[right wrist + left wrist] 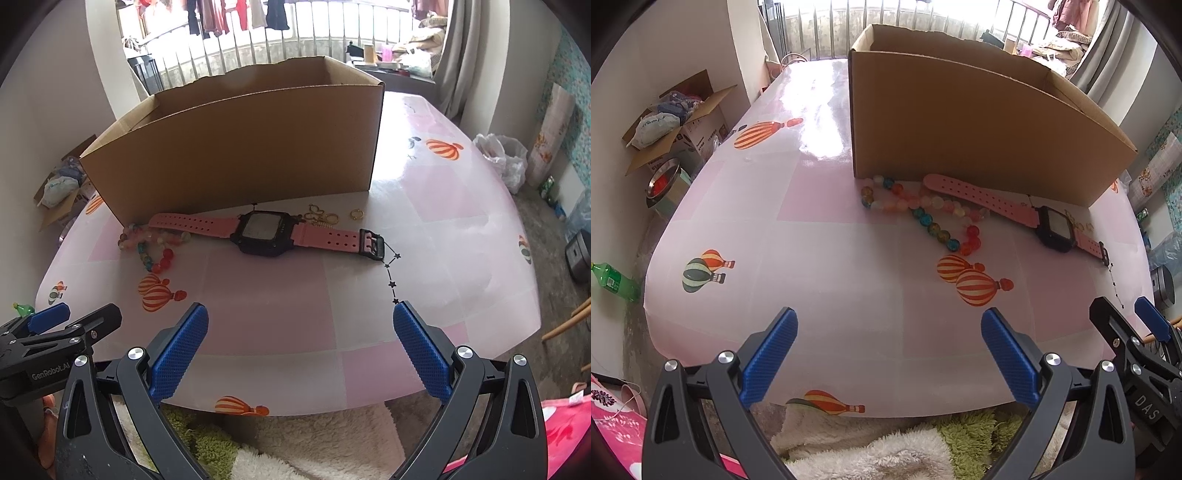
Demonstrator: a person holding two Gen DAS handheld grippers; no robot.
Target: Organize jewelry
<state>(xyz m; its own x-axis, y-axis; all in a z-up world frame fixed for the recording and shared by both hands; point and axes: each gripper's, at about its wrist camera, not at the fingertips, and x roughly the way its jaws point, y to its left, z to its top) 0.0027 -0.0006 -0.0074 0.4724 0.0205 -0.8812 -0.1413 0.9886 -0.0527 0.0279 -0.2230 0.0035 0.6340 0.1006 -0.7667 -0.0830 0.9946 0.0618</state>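
Beside the cardboard box (236,147), pink-strapped black-faced watch (264,232) lies flat.

The table (424,258) wears a glossy plastic-looking cover that throws back window glare. The box (236,162) is matt brown corrugated cardboard. The watch (264,232) has a smooth pink rubbery strap and black case; the beads (923,214) look glassy. Small rings (356,213) gleam like gold metal. The gripper pads (177,354) are blue, knurled plastic.
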